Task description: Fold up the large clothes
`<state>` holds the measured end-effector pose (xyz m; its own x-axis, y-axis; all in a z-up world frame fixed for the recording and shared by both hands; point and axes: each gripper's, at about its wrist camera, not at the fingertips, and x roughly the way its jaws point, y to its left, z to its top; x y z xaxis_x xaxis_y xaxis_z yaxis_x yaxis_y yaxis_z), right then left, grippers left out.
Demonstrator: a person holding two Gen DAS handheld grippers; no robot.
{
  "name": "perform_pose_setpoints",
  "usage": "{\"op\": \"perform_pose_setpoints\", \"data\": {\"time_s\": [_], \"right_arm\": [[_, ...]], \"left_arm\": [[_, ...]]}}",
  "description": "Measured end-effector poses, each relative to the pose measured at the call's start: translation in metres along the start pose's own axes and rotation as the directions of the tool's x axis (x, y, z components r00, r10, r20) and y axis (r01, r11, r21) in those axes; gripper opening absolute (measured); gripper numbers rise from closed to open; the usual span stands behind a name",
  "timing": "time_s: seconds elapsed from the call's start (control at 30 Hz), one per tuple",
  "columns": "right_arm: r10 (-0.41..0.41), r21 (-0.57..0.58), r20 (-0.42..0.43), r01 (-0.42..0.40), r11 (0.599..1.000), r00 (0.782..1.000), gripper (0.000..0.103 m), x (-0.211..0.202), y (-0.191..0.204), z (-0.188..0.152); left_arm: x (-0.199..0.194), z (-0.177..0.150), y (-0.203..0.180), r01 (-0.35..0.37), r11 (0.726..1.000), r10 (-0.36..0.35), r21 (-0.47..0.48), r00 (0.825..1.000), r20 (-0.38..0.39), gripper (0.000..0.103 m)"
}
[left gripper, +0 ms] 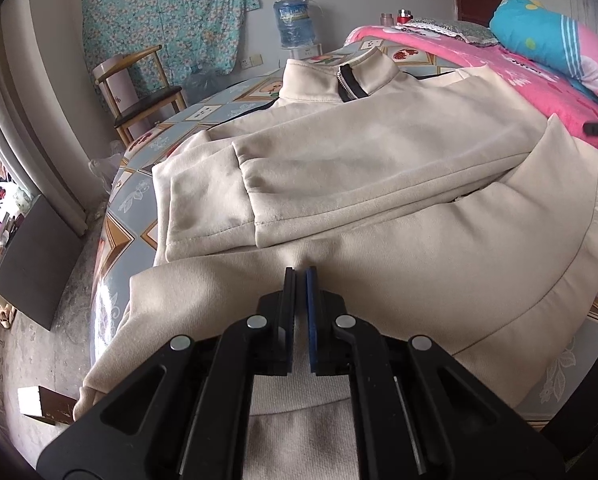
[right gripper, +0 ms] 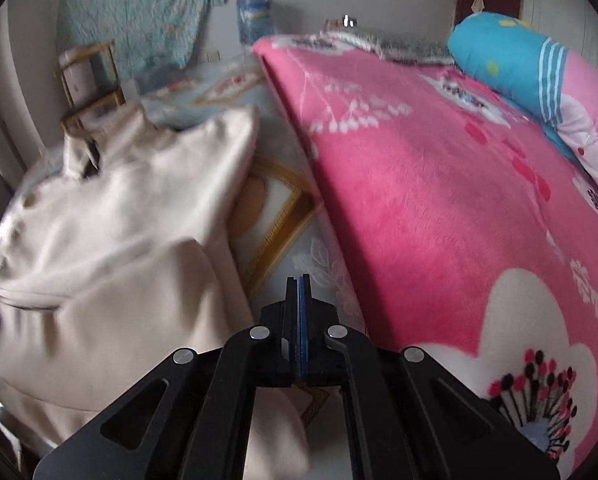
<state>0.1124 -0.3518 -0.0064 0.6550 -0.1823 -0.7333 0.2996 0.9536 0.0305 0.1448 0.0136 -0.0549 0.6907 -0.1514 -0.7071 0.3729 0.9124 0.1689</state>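
The left hand-held gripper (left gripper: 300, 274) has its jaws pressed together, and the cream fabric puckers at the fingertips, which indicates a pinch on the near hem of the cream jacket (left gripper: 379, 168). The right hand-held gripper (right gripper: 298, 280) has its jaws pressed together on nothing; its tips hang over the patterned sheet (right gripper: 275, 200), between the jacket's right edge and the pink blanket (right gripper: 439, 200). The jacket lies collar-away on the bed, with one sleeve (left gripper: 215, 200) already folded across the body and the collar (left gripper: 339, 74) with its dark zip at the far end. In the left wrist view, the near portion of the garment drapes over the bed edge toward the floor. The right wrist view is motion-blurred, so fine detail of the jacket's right side cannot be read. Judged from this layout, the sleeve fold is complete and the lengthwise fold is in hand, with only one corner secured. The next move calls for the right gripper to open, travel to the jacket's near right hem and close on it at a level matching the left grip. Both hems can then be lifted together and carried toward the collar. An uneven grip is likely to skew the fold.
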Motion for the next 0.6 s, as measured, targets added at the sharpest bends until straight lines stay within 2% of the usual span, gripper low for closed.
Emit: {"op": "perform_pose_setpoints", "data": {"time_s": [0.07,0.1,0.13,0.2,0.27,0.33,0.37,0.43,0.5,0.6], "right_arm": [[0.090,-0.057,0.024,-0.088,0.994,0.996,0.009,-0.019,0.024,0.001],[0.163,-0.101,0.014,-0.161,0.982,0.986,0.020,-0.024,0.043,0.000],[0.218,-0.134,-0.001,-0.216,0.967,0.976,0.025,-0.026,0.059,-0.002],[0.350,-0.215,-0.083,-0.359,0.908,0.933,0.025,-0.020,0.102,-0.012],[0.387,-0.256,-0.177,-0.422,0.870,0.905,0.025,-0.002,0.136,-0.023],[0.365,-0.273,-0.237,-0.422,0.865,0.900,0.025,0.020,0.151,-0.030],[0.317,-0.278,-0.259,-0.385,0.880,0.912,0.025,0.035,0.155,-0.033],[0.297,-0.266,-0.234,-0.355,0.896,0.926,0.013,0.043,0.147,-0.027],[0.205,-0.235,-0.222,-0.257,0.937,0.953,0.010,0.045,0.132,-0.013],[0.175,-0.223,-0.200,-0.219,0.950,0.964,0.012,0.032,0.125,-0.005]], "left_arm": [[0.000,0.000,0.000,0.001,1.000,-0.001,0.002,1.000,0.001,0.005],[0.000,0.000,0.000,0.002,1.000,-0.002,0.001,1.000,0.001,0.005],[0.000,0.000,0.001,0.006,1.000,-0.006,-0.002,1.000,0.003,0.005],[0.000,0.000,0.001,0.013,1.000,-0.013,-0.007,1.000,0.005,0.005],[0.000,0.000,0.002,0.019,1.000,-0.019,-0.012,1.000,0.006,0.005],[-0.001,-0.001,0.003,0.026,1.000,-0.025,-0.015,1.000,0.011,0.005],[-0.001,-0.001,0.004,0.029,0.999,-0.029,-0.018,0.999,0.013,0.005],[-0.001,-0.002,0.006,0.039,0.999,-0.039,-0.026,0.999,0.017,0.006],[-0.001,-0.003,0.008,0.050,0.998,-0.049,-0.035,0.999,0.020,0.006],[-0.001,-0.005,0.011,0.067,0.997,-0.066,-0.048,0.997,0.033,0.006]]}}
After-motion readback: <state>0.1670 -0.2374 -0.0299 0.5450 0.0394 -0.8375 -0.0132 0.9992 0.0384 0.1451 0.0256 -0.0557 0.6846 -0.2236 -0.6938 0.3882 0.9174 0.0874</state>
